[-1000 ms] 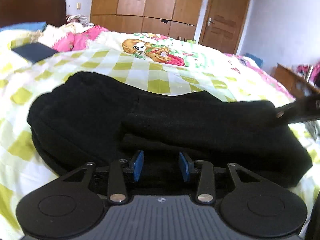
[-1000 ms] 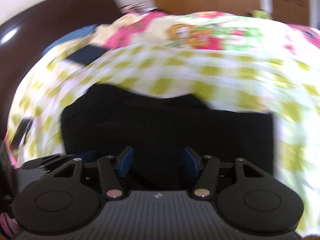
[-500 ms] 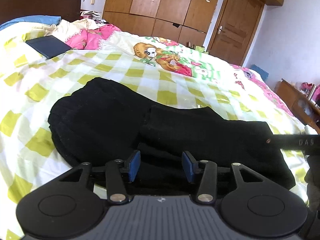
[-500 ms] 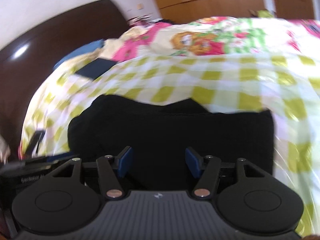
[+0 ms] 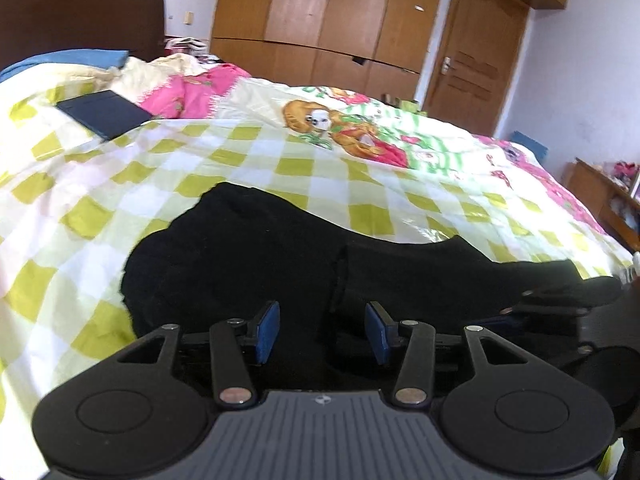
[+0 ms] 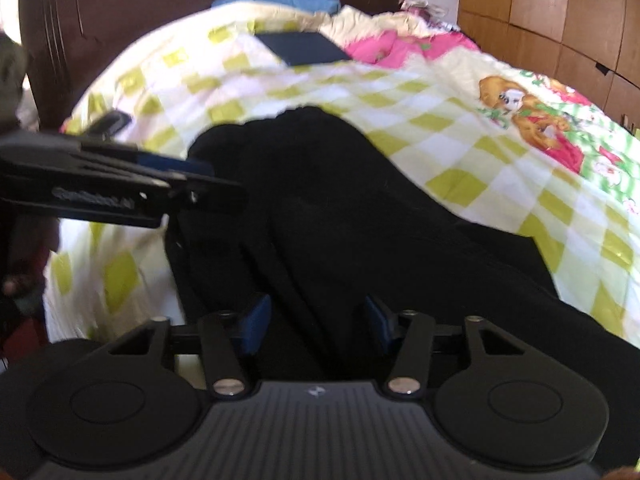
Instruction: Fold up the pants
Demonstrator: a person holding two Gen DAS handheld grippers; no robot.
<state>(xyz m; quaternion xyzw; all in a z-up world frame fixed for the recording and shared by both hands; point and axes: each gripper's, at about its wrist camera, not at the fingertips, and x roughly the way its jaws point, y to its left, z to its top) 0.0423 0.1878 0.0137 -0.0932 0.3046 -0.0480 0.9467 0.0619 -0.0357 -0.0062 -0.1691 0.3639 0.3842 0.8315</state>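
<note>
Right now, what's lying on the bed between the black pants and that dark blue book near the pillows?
Only bare checked bedspread lies between the pants and the book. Both views show it.

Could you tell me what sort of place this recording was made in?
Most likely a home bedroom: the black pants lie on a bed with a checked quilt and a dark wooden headboard, beside a built-in wooden wardrobe.
</note>
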